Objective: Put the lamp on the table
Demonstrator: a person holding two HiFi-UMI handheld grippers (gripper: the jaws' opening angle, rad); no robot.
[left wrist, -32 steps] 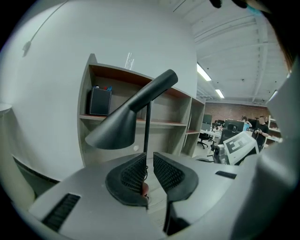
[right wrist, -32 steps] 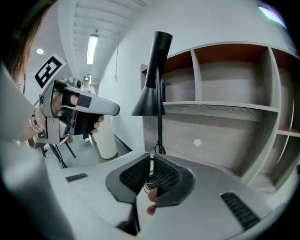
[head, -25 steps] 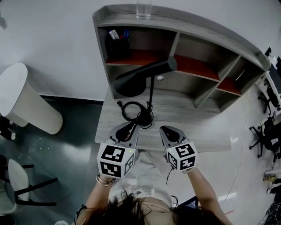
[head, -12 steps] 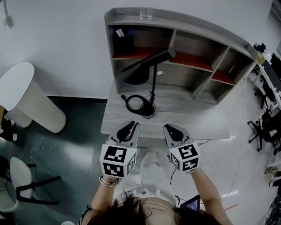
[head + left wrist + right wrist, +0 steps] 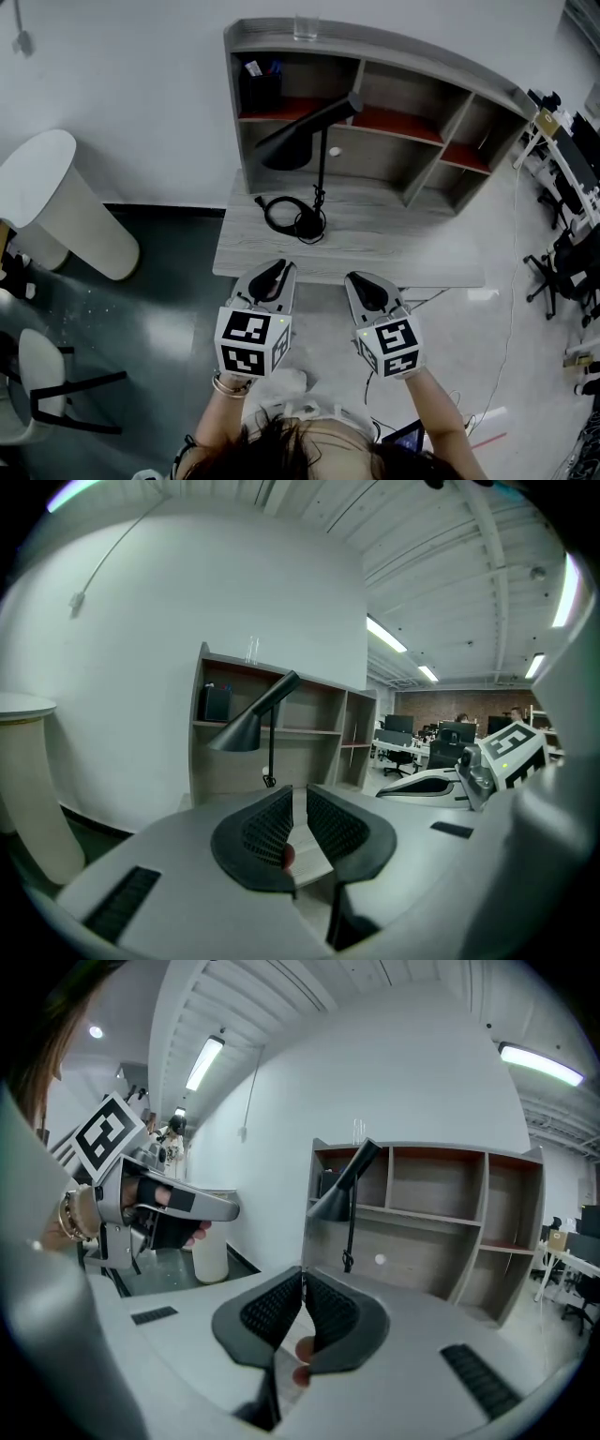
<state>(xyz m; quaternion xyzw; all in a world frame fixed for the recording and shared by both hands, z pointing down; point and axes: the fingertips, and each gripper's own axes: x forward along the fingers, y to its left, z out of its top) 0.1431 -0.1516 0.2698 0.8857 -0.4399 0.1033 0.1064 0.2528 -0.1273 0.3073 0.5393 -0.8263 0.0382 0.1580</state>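
1. The lamp (image 5: 286, 148) stands upright on the table (image 5: 412, 255). Its base is on the left half, between the near edge and the shelf (image 5: 412, 54) at the far side.
2. Its shade leans left in front of the shelf's left bay, near the shelf's left wall. I cannot tell whether the top of the arm touches the divider.
3. A coiled cord (image 5: 281, 214) lies against the left of the base, inside the table's left edge.
4. Right of the base, the tabletop shows bare wood out to the right edge.
5. The left hand-held gripper (image 5: 274, 274) hovers at the table's near edge. It is released, with a narrow gap between its jaws and nothing in it.
6. The right hand-held gripper (image 5: 366, 286) hovers beside it at the same edge. It is clenched, tips meeting on nothing.
7. The 2 point toward the lamp and are well apart from it.
8. A glass (image 5: 305, 26) stands on the shelf's top. A white stand (image 5: 56, 202) stands on the floor (image 5: 141, 319), left of the table and apart from it.
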